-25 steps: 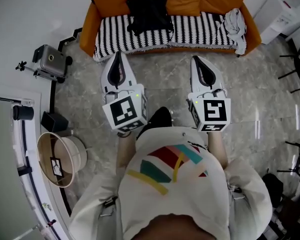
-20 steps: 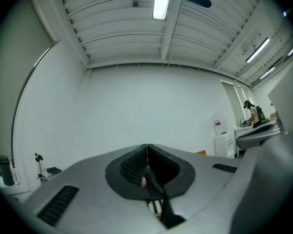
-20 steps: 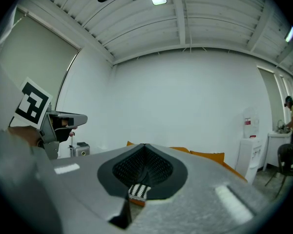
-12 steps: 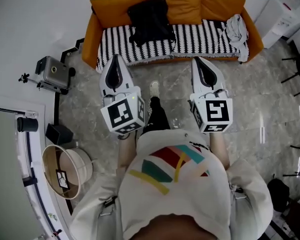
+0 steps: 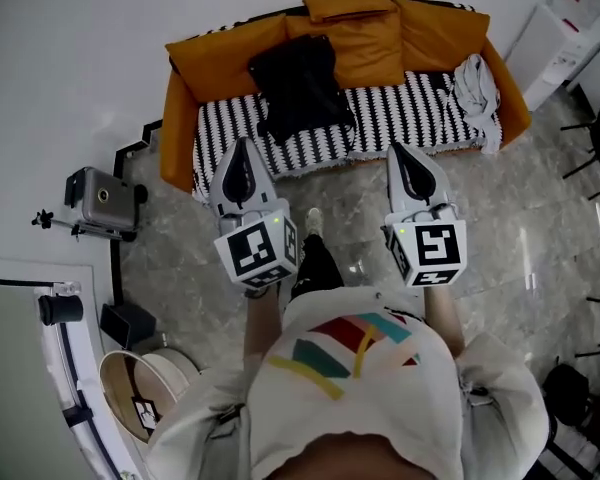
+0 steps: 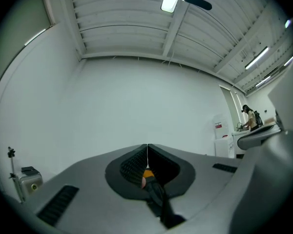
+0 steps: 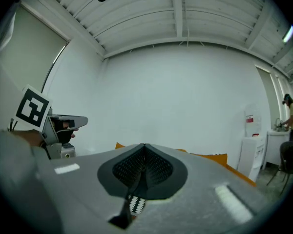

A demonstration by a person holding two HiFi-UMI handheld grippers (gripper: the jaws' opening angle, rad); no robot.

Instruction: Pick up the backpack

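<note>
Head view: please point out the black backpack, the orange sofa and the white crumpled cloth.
black backpack (image 5: pixel 300 93), head view, middle of its body.
orange sofa (image 5: pixel 215 58), head view, left back cushion.
white crumpled cloth (image 5: pixel 475 83), head view, its middle folds.

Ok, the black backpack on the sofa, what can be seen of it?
The backpack is black, soft and slack, like fabric; straps or zips cannot be made out. It lies slumped on the sofa, upper part against the orange back cushions, lower part on the black-and-white striped cover. The left gripper and right gripper, both shut, are apart from it.
</note>
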